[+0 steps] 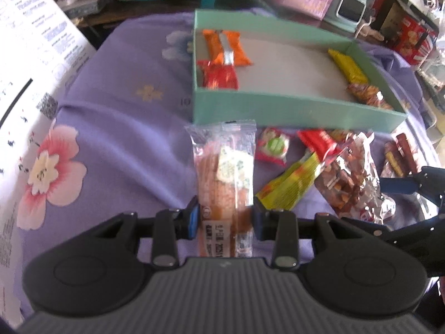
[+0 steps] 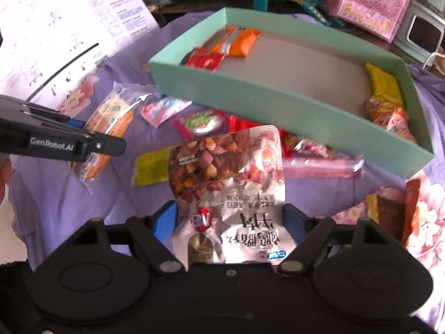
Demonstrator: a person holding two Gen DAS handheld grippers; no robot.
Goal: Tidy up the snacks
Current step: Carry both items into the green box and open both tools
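Left tool clamps a clear-wrapped orange snack stick; right tool grips a silvery foil pouch of mixed nuts.

The left tool's blue pads press both sides of the clear-wrapped orange snack stick, jaws fairly narrow, just in front of the shallow mint-green cardboard box. The right tool stands wide, its pads meeting the edges of the silvery foil pouch of mixed nuts, also in front of that box. Loose packets lie on the purple flowered cloth beside the box's near wall; orange, red and yellow wrappers lie inside the box.
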